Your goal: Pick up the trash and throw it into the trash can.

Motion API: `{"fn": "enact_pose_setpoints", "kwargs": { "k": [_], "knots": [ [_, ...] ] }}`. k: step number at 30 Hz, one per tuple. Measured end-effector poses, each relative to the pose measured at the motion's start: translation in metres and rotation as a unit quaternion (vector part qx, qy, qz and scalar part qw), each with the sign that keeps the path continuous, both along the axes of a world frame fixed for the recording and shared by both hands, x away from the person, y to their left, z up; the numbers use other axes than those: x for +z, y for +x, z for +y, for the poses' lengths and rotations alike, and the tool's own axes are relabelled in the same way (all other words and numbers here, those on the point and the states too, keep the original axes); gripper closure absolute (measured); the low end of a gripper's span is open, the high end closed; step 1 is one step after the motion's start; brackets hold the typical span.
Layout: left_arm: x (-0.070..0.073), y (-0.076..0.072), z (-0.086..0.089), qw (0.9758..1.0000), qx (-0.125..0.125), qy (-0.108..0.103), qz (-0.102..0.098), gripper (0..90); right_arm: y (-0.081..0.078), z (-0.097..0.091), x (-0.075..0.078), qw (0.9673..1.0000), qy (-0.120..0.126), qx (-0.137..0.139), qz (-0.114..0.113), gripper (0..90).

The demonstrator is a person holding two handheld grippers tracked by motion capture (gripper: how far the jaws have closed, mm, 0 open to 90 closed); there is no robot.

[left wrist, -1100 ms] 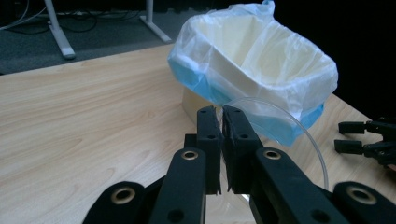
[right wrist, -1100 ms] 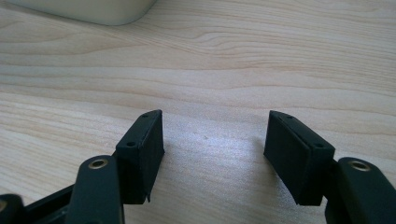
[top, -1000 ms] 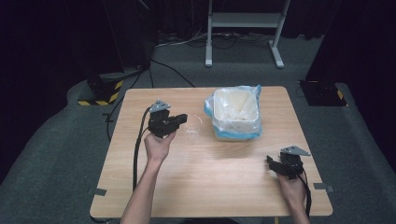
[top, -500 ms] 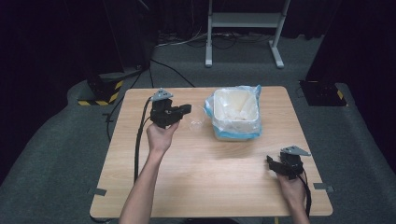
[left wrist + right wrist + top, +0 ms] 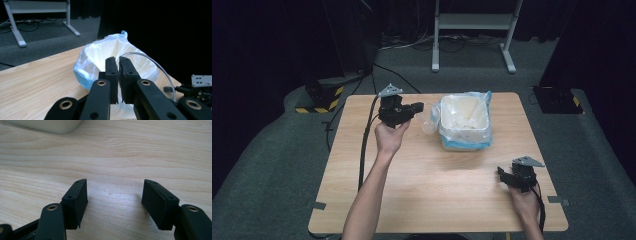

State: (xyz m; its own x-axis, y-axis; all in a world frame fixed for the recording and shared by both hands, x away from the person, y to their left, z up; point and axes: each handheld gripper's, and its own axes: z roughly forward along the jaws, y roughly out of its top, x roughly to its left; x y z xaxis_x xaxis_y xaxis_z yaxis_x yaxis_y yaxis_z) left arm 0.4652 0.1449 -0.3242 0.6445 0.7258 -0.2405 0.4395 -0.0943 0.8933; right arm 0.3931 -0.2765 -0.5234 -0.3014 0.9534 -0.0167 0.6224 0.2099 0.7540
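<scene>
Matt wood table (image 5: 422,190); clear glossy plastic cup (image 5: 150,72).

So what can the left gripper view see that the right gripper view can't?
Left gripper view alone: its tongs pinched on a clear plastic cup, in front of the bag-lined bin, with a metal stand on the grey floor behind. Right gripper view alone: its tongs wide open, holding nothing. Both: the wooden table.

A wooden table (image 5: 412,200) stands on grey carpet (image 5: 272,170). Behind it are a white metal stand (image 5: 472,22), floor cables (image 5: 412,42) and a yellow-black striped base (image 5: 319,97).
</scene>
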Motion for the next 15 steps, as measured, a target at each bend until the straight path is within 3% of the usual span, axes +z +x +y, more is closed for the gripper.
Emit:
{"fn": "enact_pose_setpoints", "kwargs": {
  "k": [7,12,15],
  "knots": [
    [0.008,0.009,-0.006,1.0000,-0.004,-0.005,-0.002,85.7,0.000,0.000,0.000,1.0000,0.000,0.000,0.000,37.0],
    [0.008,0.015,-0.015,0.9999,-0.008,0.007,-0.001,85.7,0.000,0.000,0.000,1.0000,0.000,0.000,0.000,37.0],
    [0.008,0.018,-0.019,1.0000,-0.009,0.000,0.000,85.7,0.000,0.000,0.000,1.0000,0.000,0.000,0.000,37.0]
  ]
}}
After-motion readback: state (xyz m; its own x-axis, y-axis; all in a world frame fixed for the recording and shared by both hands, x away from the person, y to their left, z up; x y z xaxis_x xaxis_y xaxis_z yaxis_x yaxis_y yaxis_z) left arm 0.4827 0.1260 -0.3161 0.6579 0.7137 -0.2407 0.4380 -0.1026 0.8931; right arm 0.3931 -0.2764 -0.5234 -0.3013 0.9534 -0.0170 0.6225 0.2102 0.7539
